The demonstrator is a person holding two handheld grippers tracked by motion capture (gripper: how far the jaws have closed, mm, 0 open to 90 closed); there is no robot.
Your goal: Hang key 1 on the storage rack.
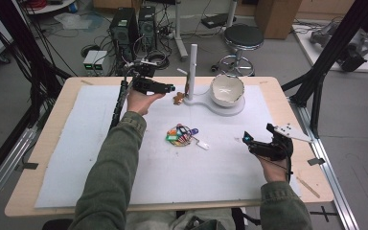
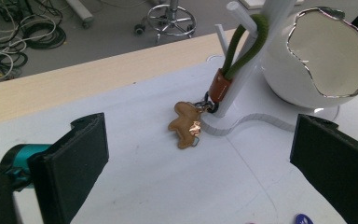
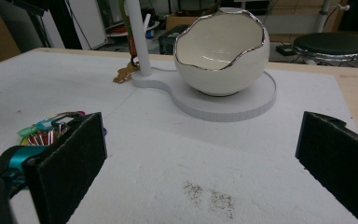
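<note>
Your left gripper (image 1: 170, 88) sits just short of the white stand (image 1: 192, 62), on its near-left side, held above the tabletop (image 1: 48, 129). Its jaws are released and spread wide, nothing between them.

The keychain (image 2: 233, 60) hangs on the stand: a green cord loop over a side peg, brown leather collar below it, tan charm (image 2: 185, 125) lying on the white mat (image 1: 96, 143) right at the foot of the stand's post. In the left gripper view the charm lies ahead of the jaws, apart from both pads.

The white bowl (image 1: 227, 89), shaped like a cracked eggshell with a silvered rim, sits on the round end of the stand's base, just right of the post.

Your right gripper (image 1: 247, 140) is well away from the stand, toward you and to the right, low over the mat. Its jaws are also released and wide, with bare mat between them.

A bunch of coloured keys (image 1: 180, 135) lies on the mat nearer you than the stand, between the two grippers and closer to the right one. In the right gripper view it lies just beyond the left jaw; I cannot tell whether they touch. A small white tag (image 1: 202, 144) lies just right of the bunch.
</note>
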